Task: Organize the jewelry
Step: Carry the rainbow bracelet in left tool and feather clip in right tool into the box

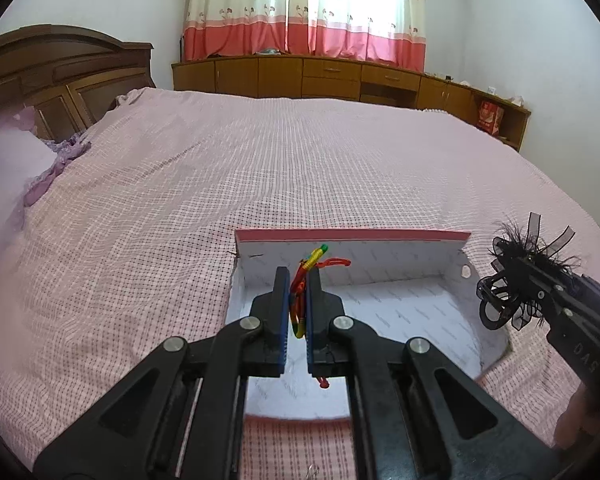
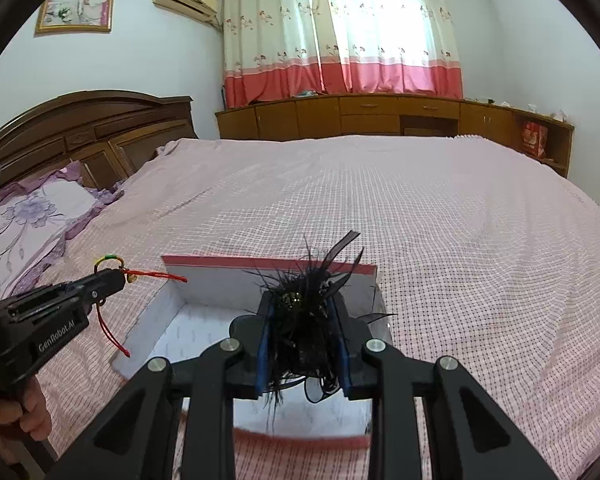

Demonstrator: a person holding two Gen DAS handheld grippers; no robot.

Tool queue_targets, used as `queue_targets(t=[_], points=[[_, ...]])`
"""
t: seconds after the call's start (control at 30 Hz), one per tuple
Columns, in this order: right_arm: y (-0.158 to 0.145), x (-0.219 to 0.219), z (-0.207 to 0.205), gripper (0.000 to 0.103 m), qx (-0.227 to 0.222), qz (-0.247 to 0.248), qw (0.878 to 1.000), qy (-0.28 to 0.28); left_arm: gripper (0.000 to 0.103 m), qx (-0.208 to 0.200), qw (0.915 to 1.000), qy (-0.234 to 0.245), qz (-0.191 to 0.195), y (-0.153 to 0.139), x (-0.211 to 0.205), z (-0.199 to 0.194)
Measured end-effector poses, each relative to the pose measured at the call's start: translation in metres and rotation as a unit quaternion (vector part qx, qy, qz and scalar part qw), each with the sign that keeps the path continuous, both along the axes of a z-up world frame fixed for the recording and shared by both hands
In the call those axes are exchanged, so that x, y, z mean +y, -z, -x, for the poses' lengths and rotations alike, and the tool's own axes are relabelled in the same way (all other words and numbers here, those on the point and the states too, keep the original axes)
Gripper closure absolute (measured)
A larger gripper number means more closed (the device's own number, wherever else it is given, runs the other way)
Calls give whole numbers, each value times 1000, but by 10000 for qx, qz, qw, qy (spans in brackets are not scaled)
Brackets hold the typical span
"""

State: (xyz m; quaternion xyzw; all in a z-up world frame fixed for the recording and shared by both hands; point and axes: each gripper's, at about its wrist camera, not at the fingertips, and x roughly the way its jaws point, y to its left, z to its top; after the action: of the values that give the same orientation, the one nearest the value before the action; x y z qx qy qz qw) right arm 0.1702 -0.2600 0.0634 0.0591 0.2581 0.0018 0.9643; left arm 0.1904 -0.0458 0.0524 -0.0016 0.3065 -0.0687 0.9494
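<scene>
A white open box with a red rim (image 1: 352, 236) lies on the bed; it also shows in the right wrist view (image 2: 268, 262). My left gripper (image 1: 299, 280) is shut on a red, yellow and green cord bracelet (image 1: 306, 270) and holds it over the box's left part. In the right wrist view that left gripper (image 2: 116, 274) shows at the left with the bracelet (image 2: 108, 260) and its red tails hanging. My right gripper (image 2: 302, 308) is shut on a black feather and ribbon hair ornament (image 2: 304, 300) above the box. It shows at the right in the left wrist view (image 1: 500, 264).
The pink checked bedspread (image 1: 300, 160) covers the whole bed. A wooden headboard (image 2: 80, 128) and purple pillows (image 2: 32, 220) are at the left. Low wooden cabinets (image 2: 360, 116) under pink curtains stand behind the bed.
</scene>
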Motion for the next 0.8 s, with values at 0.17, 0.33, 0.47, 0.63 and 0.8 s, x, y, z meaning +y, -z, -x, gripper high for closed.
queue_targets(t=[0.17,0.33,0.47,0.63,0.8], points=[[14,-4,-26,75,294,-58,9995,62,103,157,9998,-24,-129,13,-9,-20],[29,-8,-47,75,569,-70,9983,124,103,410,9988,-50,-277,30,-20,-41],[41,-9,-62,75,856,-9,9962,151,103,758,9966,-63,-328,49,-26,-55],[58,-9,-80,75,1243,-22,9921,156,103,1158,9921,-171,-456,68,-29,-65],[70,-10,-87,75,1416,3,9897,200,103,1545,9854,-307,-645,87,-30,-71]])
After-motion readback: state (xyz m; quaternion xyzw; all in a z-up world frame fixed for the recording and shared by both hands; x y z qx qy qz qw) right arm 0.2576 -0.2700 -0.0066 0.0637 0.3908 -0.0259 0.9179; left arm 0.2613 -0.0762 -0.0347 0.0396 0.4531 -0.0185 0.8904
